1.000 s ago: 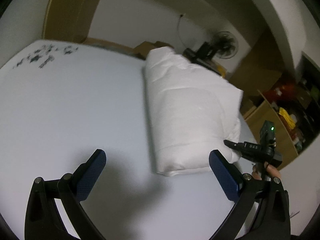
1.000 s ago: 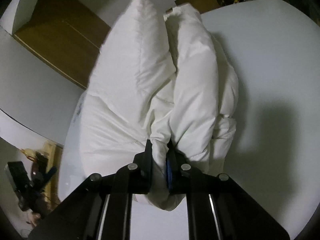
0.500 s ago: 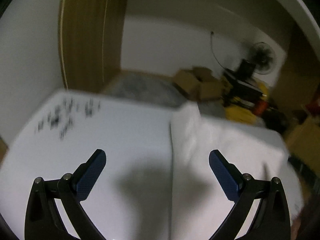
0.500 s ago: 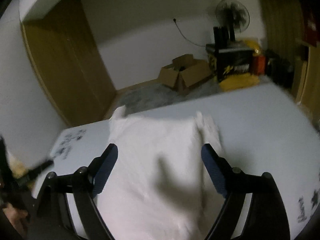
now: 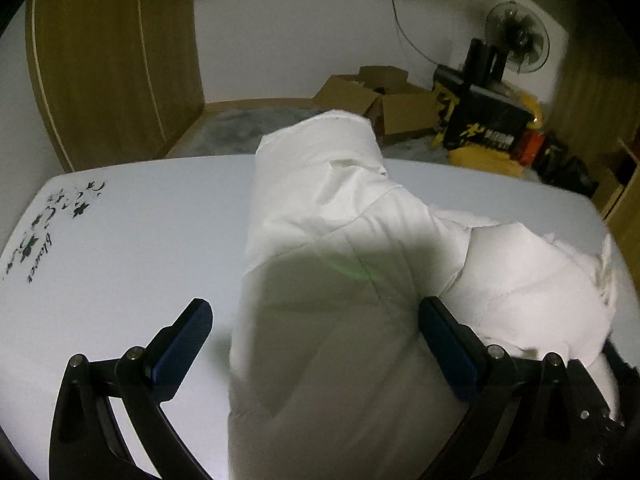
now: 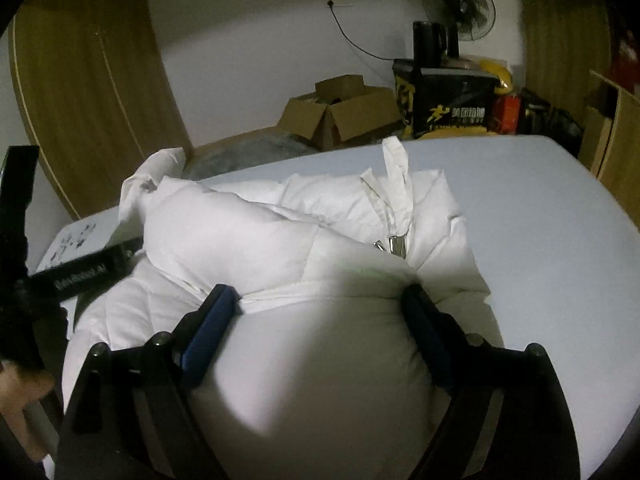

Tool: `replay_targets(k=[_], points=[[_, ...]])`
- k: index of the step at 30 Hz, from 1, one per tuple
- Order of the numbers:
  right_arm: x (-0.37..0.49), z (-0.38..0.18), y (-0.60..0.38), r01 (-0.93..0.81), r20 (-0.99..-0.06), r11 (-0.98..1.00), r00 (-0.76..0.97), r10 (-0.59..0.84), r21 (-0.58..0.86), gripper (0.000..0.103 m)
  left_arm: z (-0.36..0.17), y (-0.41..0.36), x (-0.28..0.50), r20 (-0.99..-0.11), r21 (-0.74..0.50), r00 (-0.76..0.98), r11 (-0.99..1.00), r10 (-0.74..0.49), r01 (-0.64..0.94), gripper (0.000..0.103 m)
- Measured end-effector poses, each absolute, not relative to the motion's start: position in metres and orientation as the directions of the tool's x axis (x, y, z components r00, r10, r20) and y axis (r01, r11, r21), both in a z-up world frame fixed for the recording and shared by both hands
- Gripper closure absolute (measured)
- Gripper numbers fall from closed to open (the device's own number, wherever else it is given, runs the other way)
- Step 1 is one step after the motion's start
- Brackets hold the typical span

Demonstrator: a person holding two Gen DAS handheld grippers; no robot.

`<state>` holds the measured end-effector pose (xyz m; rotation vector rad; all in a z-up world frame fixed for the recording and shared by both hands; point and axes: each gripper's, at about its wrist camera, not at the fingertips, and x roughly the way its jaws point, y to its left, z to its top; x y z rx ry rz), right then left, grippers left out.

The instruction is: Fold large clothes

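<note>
A white padded jacket [image 5: 340,240] lies folded in a thick bundle on the white table [image 5: 120,248]. My left gripper [image 5: 316,328] is open, its fingers spread over the bundle's near left part, holding nothing. The jacket also shows in the right wrist view [image 6: 280,240], with a zipper pull [image 6: 394,246] on top. My right gripper [image 6: 320,312] is open, its fingers straddling the bundle's near end. The left gripper's body [image 6: 80,272] shows at the left of the right wrist view.
The table has a black flower print [image 5: 48,216] at its left corner. Beyond its far edge are cardboard boxes [image 5: 376,104], a black and yellow box [image 5: 480,120], a fan [image 5: 516,40] and wooden panels [image 5: 112,60].
My right gripper let go of the jacket and opened. Both grippers swung round and now hover low over the bundle, which lies flatter on the table.
</note>
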<state>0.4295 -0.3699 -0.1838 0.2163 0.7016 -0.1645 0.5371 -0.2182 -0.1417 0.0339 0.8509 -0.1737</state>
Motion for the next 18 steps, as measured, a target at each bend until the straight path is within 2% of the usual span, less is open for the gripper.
replay_targets(k=[18], points=[[0.456, -0.203, -0.367, 0.213, -0.722, 0.97, 0.689, -0.061, 0.121, 0.013, -0.176, -0.212, 0.554, -0.802, -0.082, 0.579, 0.987, -0.15, 0.141, 0.0]])
